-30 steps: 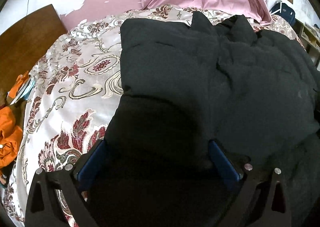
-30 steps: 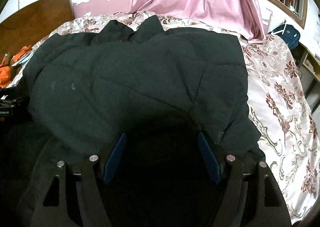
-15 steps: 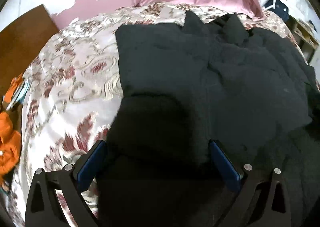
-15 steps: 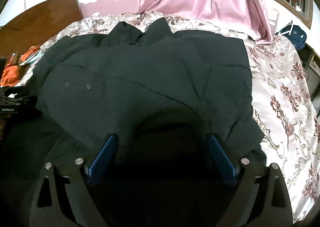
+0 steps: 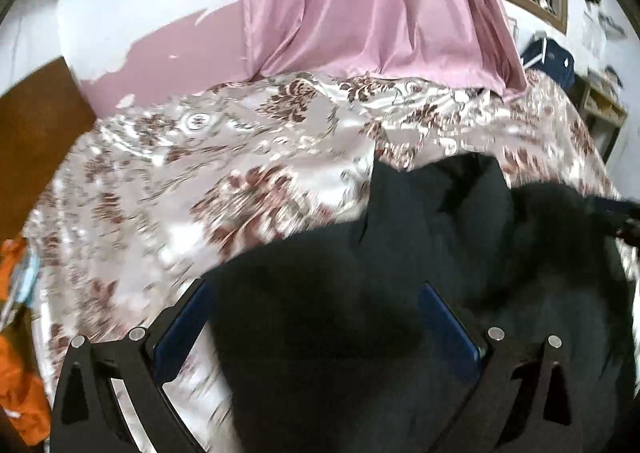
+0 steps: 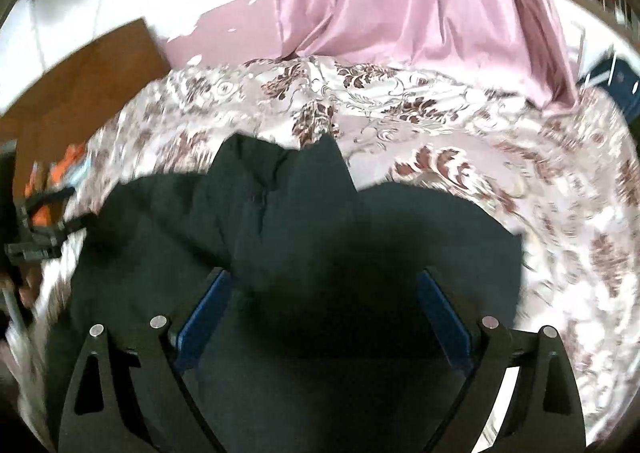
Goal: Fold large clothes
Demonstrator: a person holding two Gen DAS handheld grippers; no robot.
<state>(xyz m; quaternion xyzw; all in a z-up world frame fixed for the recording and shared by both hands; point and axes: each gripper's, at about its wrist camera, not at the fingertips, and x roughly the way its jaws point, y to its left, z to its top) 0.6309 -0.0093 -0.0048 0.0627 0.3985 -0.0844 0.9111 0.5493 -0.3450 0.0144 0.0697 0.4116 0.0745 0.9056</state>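
While the big black coat [image 5: 400,273] lies on the flowery bed cover [image 5: 200,181], it fills the lower right of the left wrist picture. In the right wrist picture the coat [image 6: 320,245] fills the lower middle, and its two pointy collar tips stick up toward the middle of the frame.

The left gripper [image 5: 316,317] sits at the bottom of its picture. Its two blue pads are spread wide, and the black cloth lies between them. One blue pad [image 5: 180,325] is at the lower left, over the bed cover. I cannot tell if the cloth is only lying there or being touched.

The right gripper [image 6: 320,313] is at the bottom of its picture too. Its blue pads [image 6: 204,317] are also spread wide, with dark cloth between them.

A shiny pink curtain [image 5: 368,5] hangs down at the top middle and meets the bed cover. A brown wooden board [image 5: 36,113] is at the left edge. Something orange [image 5: 16,393] shows in the lower left corner. Both pictures are a bit blurry.
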